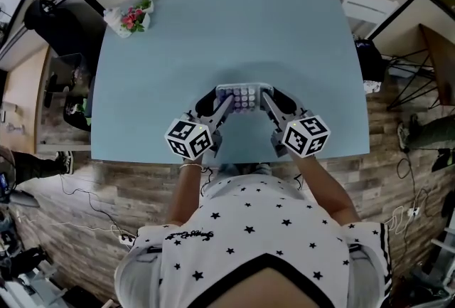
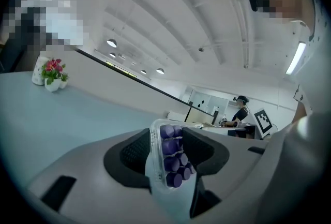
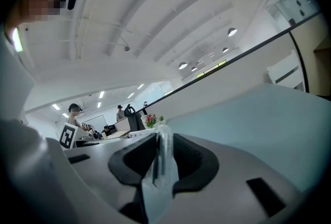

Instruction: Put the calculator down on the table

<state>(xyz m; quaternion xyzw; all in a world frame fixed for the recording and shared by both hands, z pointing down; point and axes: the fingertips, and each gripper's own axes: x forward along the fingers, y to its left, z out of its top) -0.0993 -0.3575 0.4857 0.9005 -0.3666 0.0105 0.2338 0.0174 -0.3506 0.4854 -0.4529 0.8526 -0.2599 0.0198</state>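
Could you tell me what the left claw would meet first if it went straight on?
The left claw, shut on the calculator, would probably meet the blue tabletop next; depth is unclear.

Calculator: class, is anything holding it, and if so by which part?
Both grippers hold the calculator: the left gripper is shut on its left edge, the right gripper on its right edge.

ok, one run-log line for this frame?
left gripper: shut on calculator | right gripper: shut on calculator | calculator: held at both ends, over table near its front edge
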